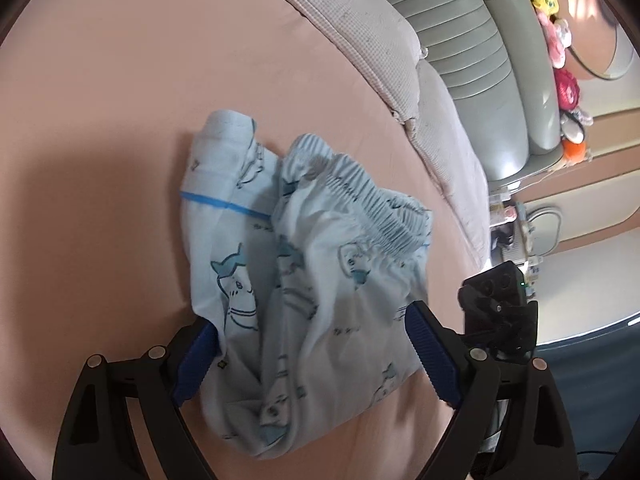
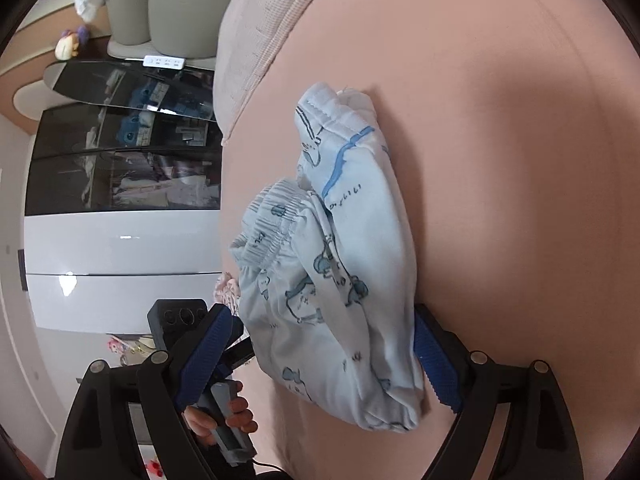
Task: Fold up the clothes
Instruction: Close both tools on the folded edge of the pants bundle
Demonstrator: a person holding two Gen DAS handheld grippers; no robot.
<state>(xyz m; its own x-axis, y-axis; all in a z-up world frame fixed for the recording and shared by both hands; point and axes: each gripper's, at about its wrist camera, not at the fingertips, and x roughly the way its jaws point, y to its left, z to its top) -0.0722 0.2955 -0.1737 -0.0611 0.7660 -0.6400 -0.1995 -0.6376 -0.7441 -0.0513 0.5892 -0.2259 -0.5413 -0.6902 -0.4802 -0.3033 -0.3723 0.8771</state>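
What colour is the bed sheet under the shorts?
Plain salmon pink bed sheet, clearest in the right wrist view.

Shorts (image 1: 304, 280) on bed (image 1: 120, 100), pillow (image 1: 372, 32) behind.

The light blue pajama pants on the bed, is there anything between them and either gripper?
Nothing visible. The pajama pants lie bunched on the pink sheet, sitting between the open fingers of the left gripper and of the right gripper.

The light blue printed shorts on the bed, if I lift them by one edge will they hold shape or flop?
The light blue printed shorts will probably flop: the fabric already lies in soft folds and creases. The gathered waistband looks elastic, so it may stretch. They look thin, so likely light, and should drag rather than slide on the pink sheet.
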